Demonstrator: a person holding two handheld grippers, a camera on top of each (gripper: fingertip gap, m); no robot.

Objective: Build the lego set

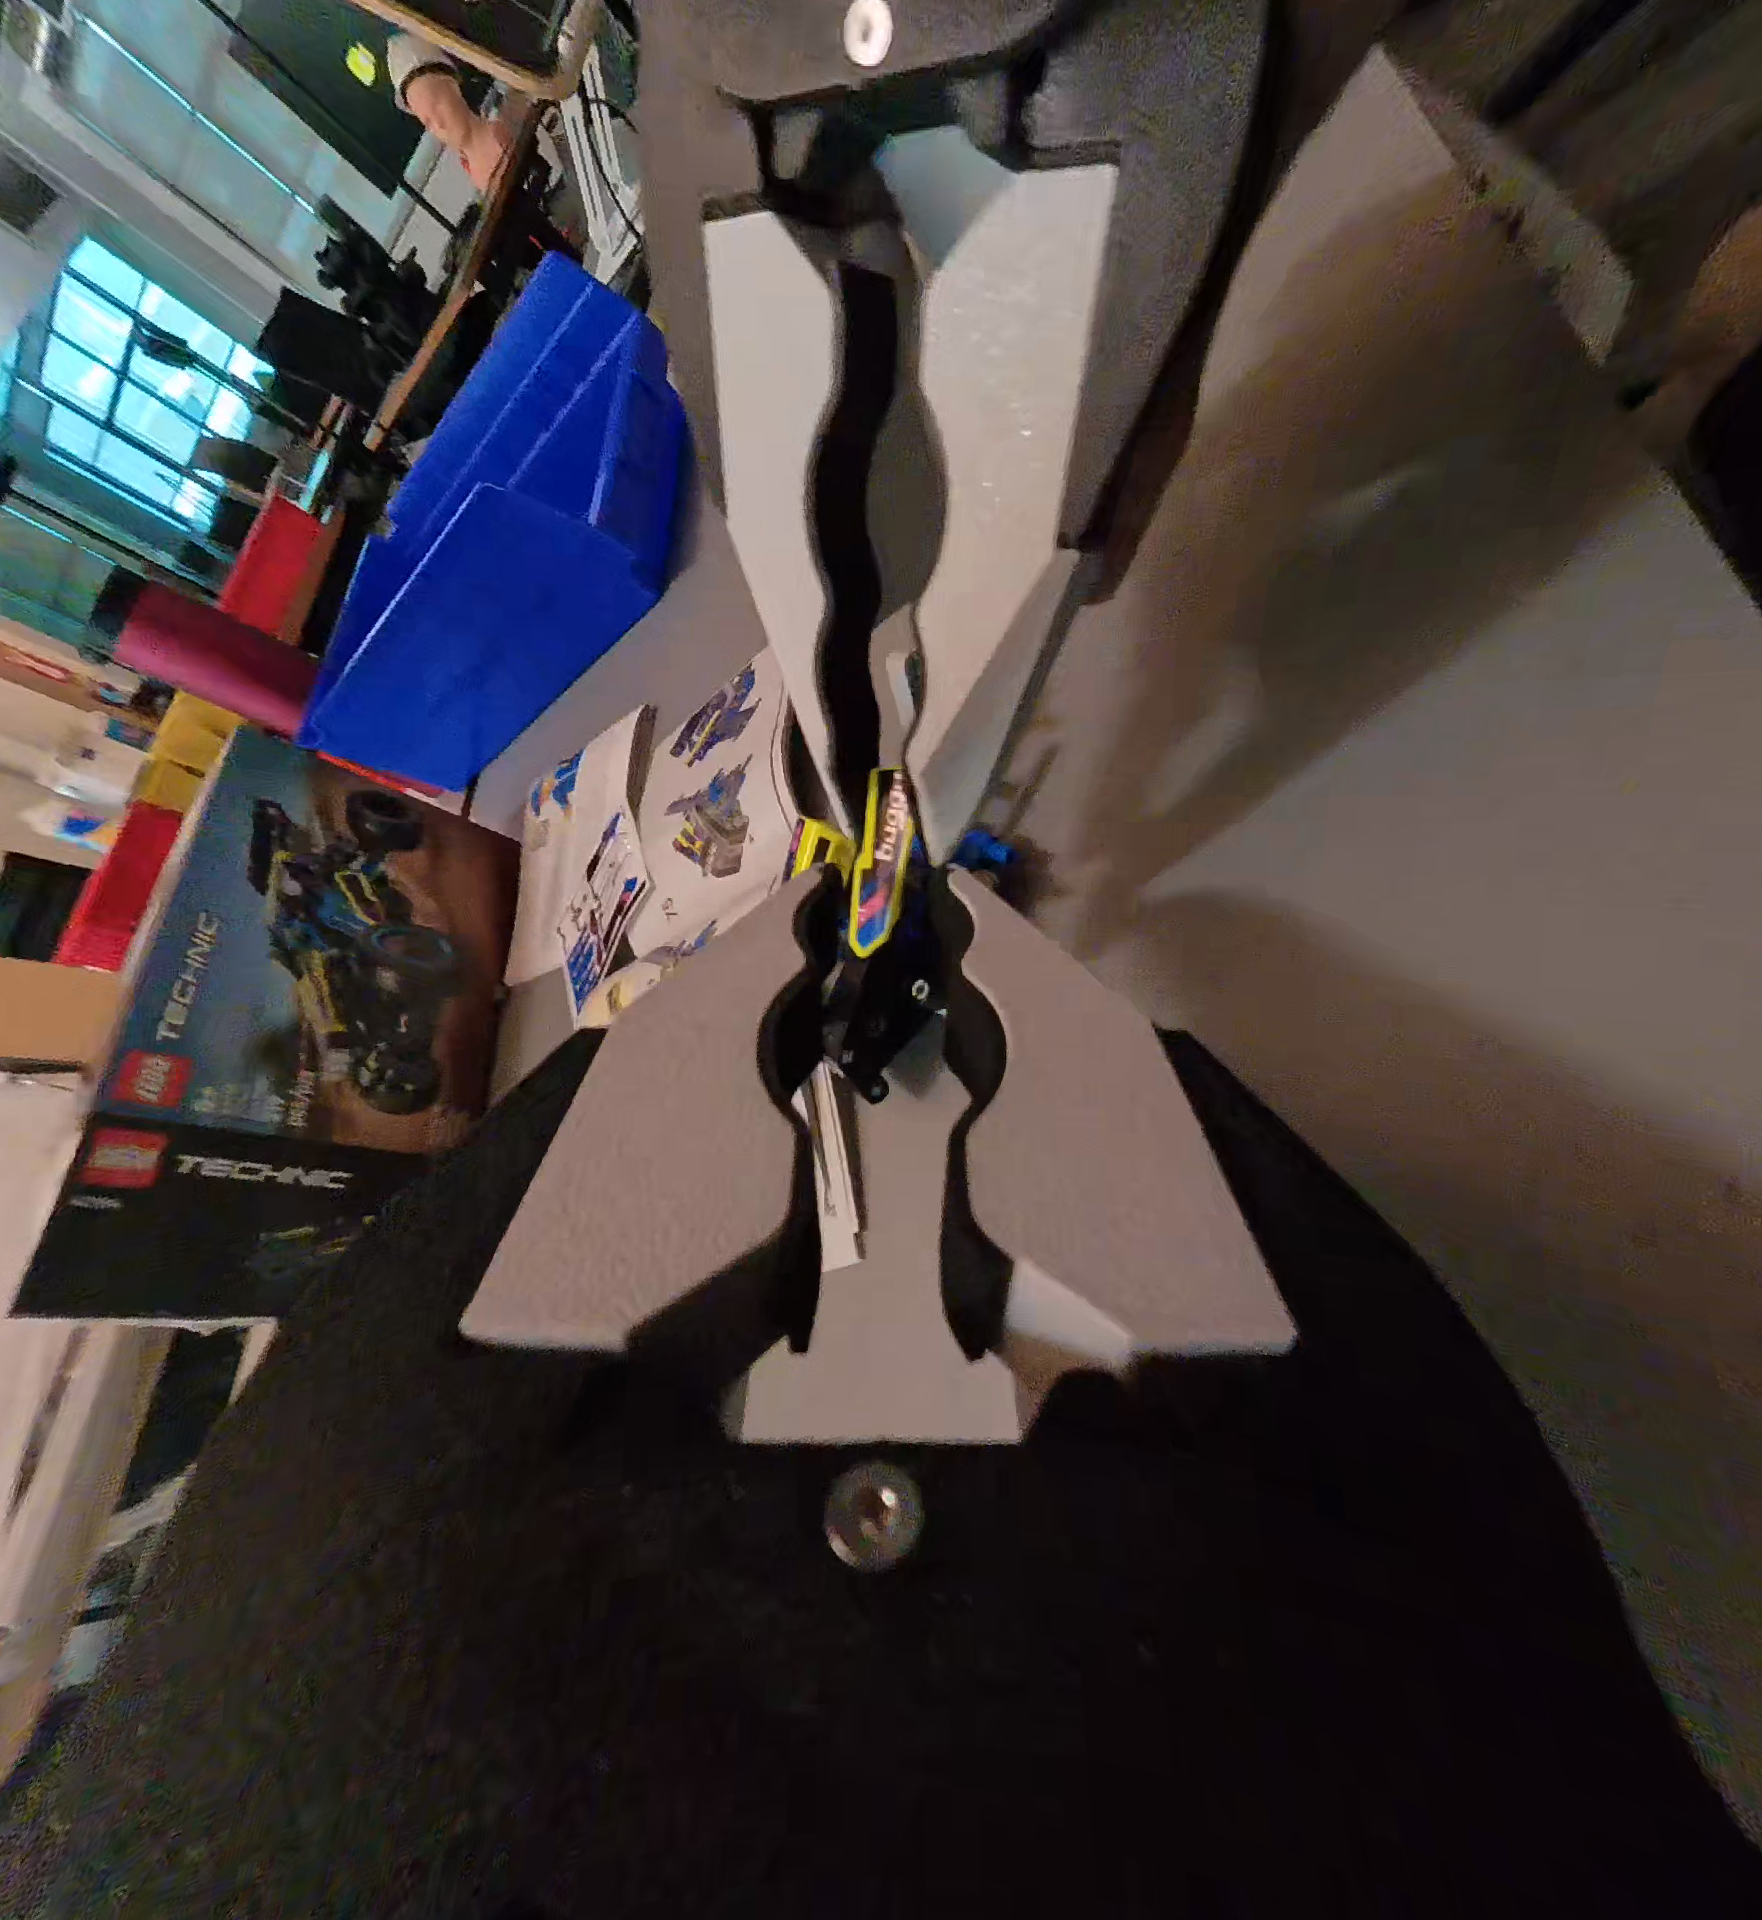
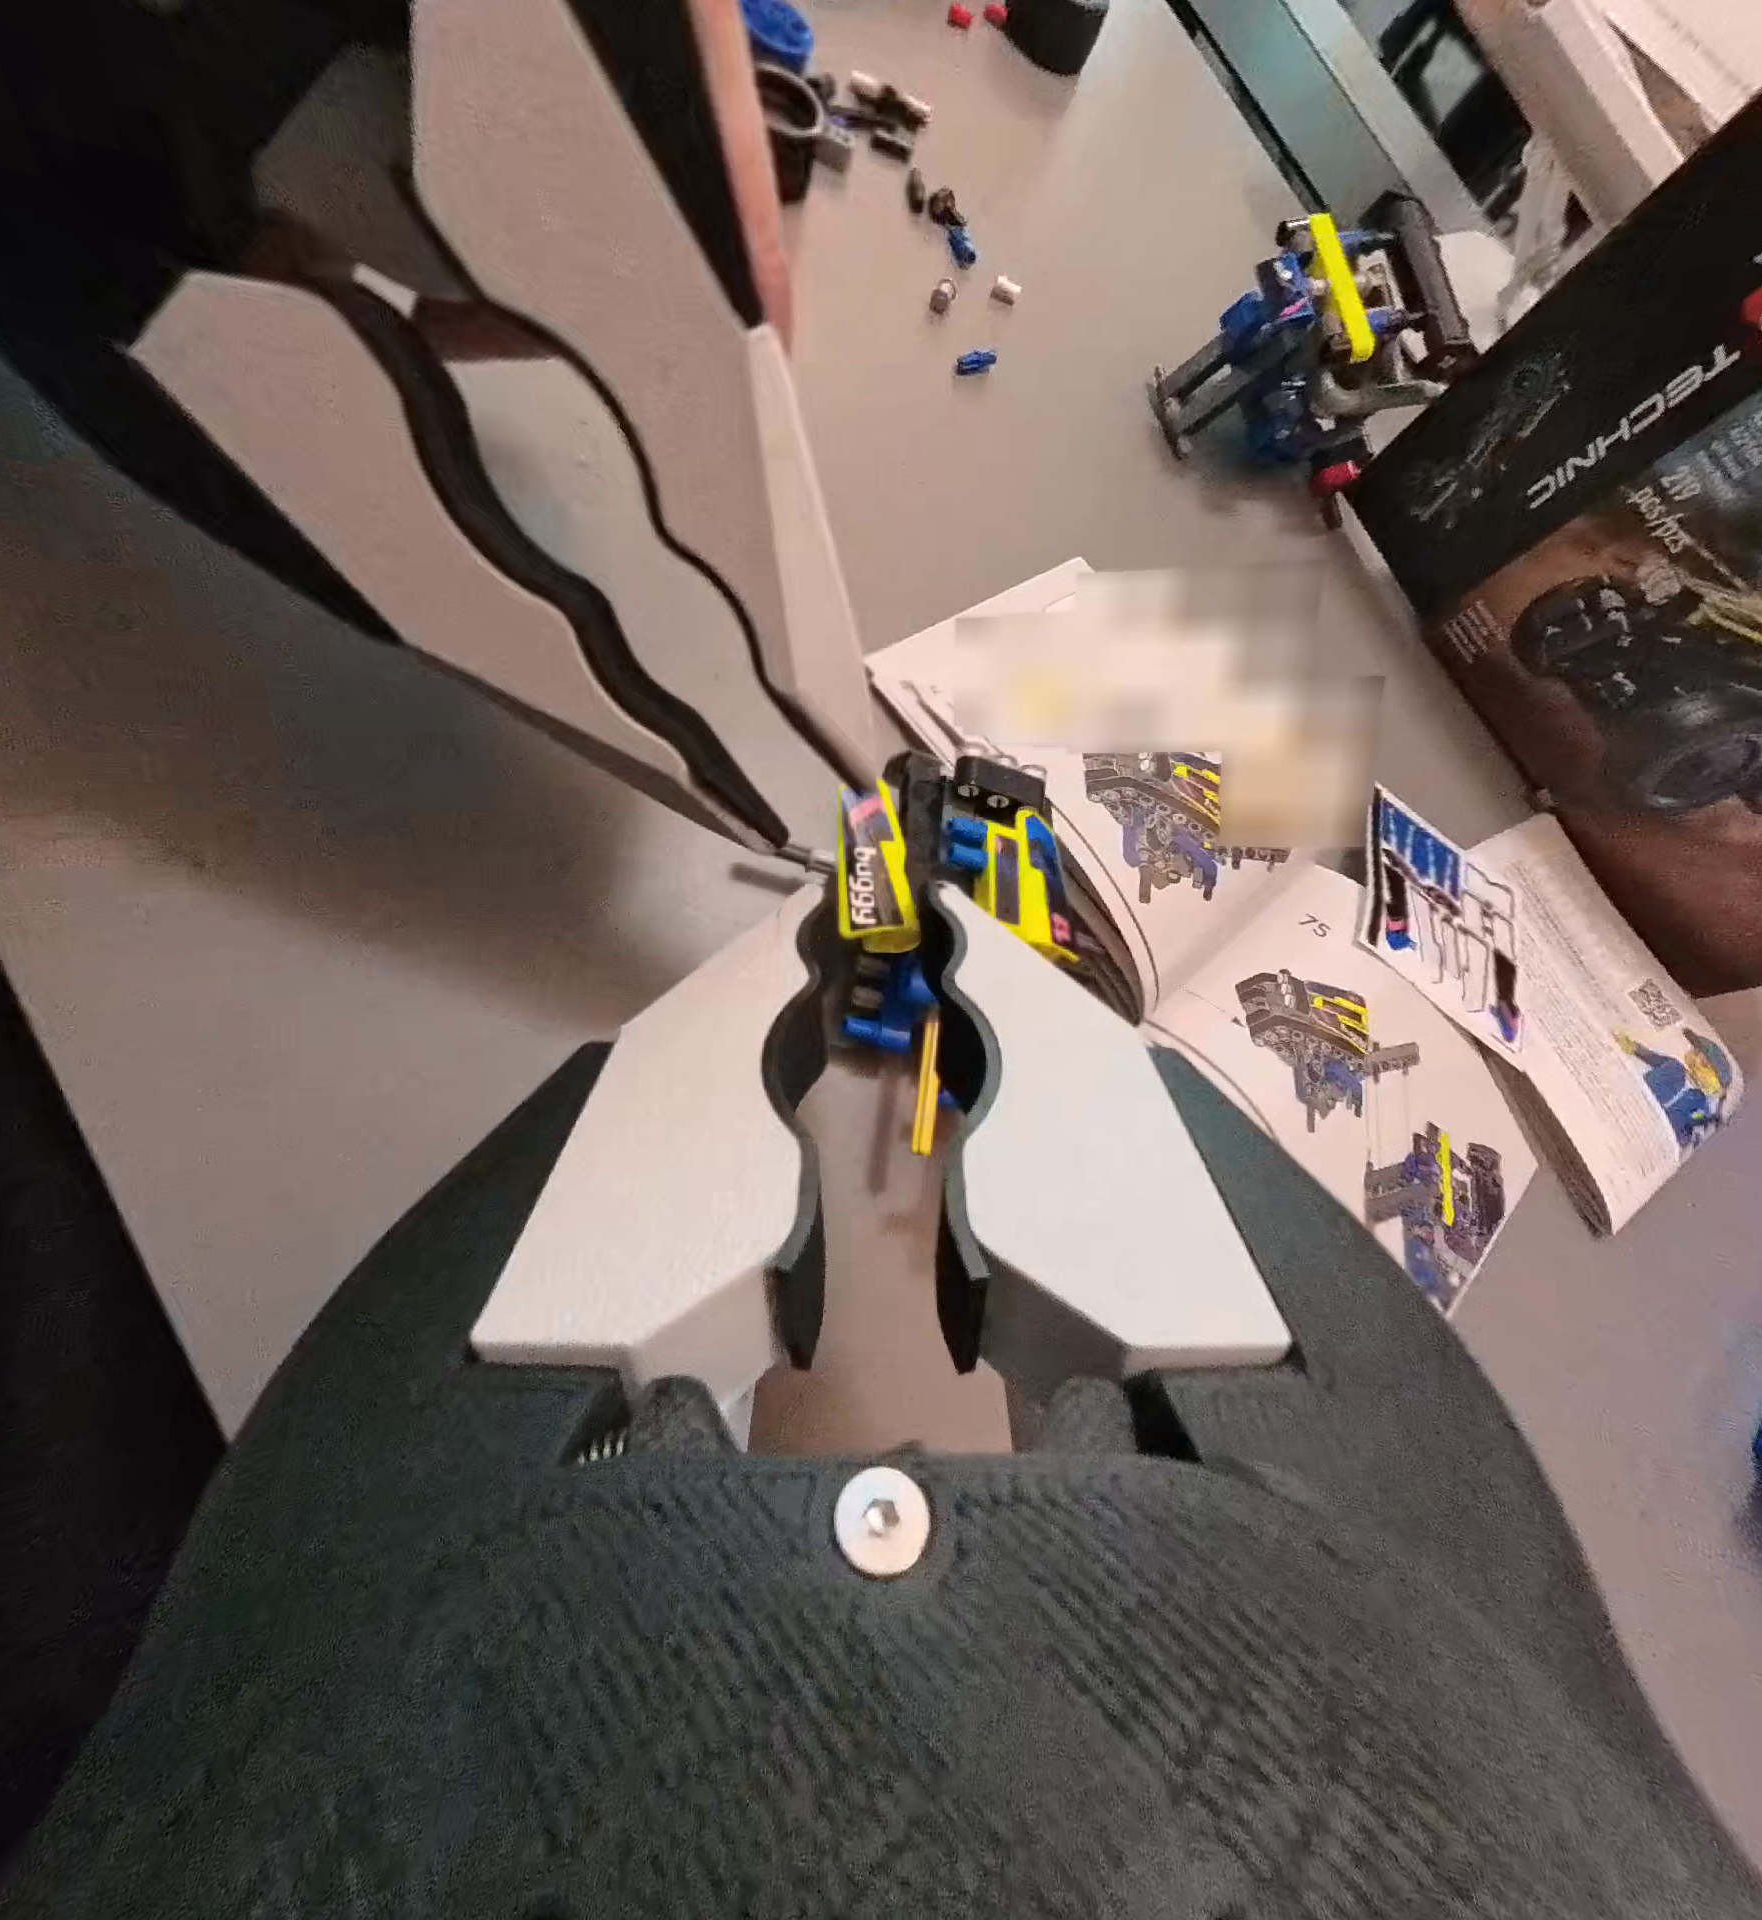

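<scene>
Clutter on the grey tabletop (image 2: 1064, 457)

A toy box (image 2: 1635, 582) stands at the tabletop's far edge, with a partly built blue model (image 2: 1282, 353) just beside one end of it. An open manual (image 2: 1303, 966) lies flat near the box, and a sticker sheet (image 2: 1428, 883) rests on its page. Small loose parts (image 2: 950, 260) are scattered well apart from the manual. Nested blue bins (image 1: 503, 582) sit near the box's other end. Past them are a maroon cylinder (image 1: 212, 655) and a red bin (image 1: 274, 561).
</scene>
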